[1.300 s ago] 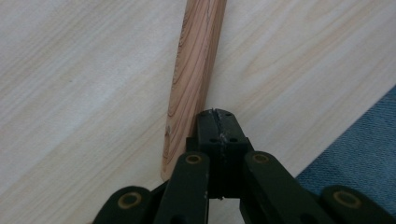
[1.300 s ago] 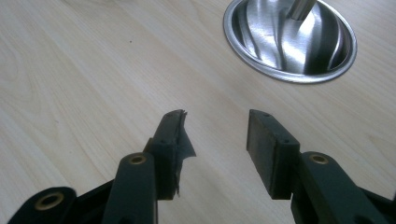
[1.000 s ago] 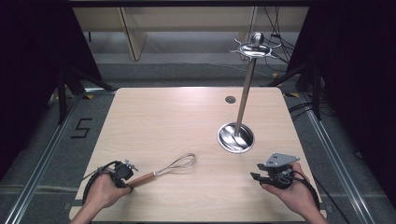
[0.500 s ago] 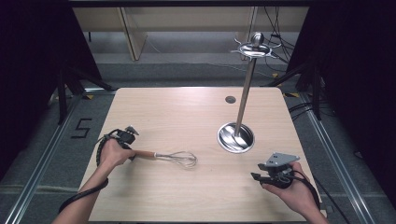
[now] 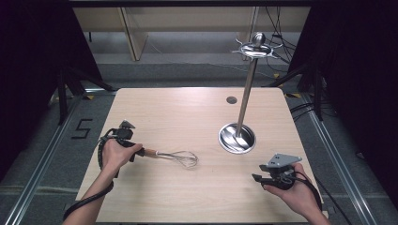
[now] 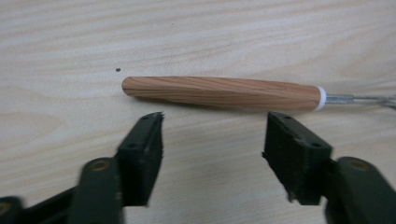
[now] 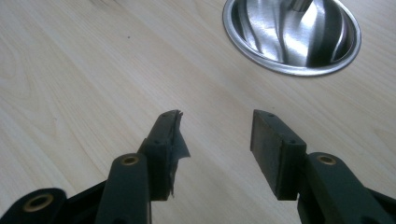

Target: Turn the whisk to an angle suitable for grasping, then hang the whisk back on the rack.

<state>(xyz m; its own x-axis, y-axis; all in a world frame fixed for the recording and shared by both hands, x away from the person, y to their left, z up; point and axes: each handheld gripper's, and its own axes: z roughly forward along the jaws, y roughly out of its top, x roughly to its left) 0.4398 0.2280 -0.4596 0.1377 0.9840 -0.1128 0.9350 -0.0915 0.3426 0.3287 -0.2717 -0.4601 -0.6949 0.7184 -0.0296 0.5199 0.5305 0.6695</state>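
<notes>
Wooden whisk handle (image 6: 222, 92) lying crosswise just beyond left gripper (image 6: 212, 140) jaws, just opened wide and empty, right gripper (image 7: 215, 135) gaping farther off.

- The left forearm comes in from the bottom left of the high view and angles up and to the right.
- The left hand (image 5: 117, 154) wraps around the left tool (image 6: 212, 140), which points to the right, level with the table.
- Its jaws have just been opening; they stand wide apart with nothing between them.
- The right hand (image 5: 291, 190) sits low at the right and holds the right tool (image 7: 215, 133), which points to the left.
- The right jaws stand apart, gripping nothing.
</notes>
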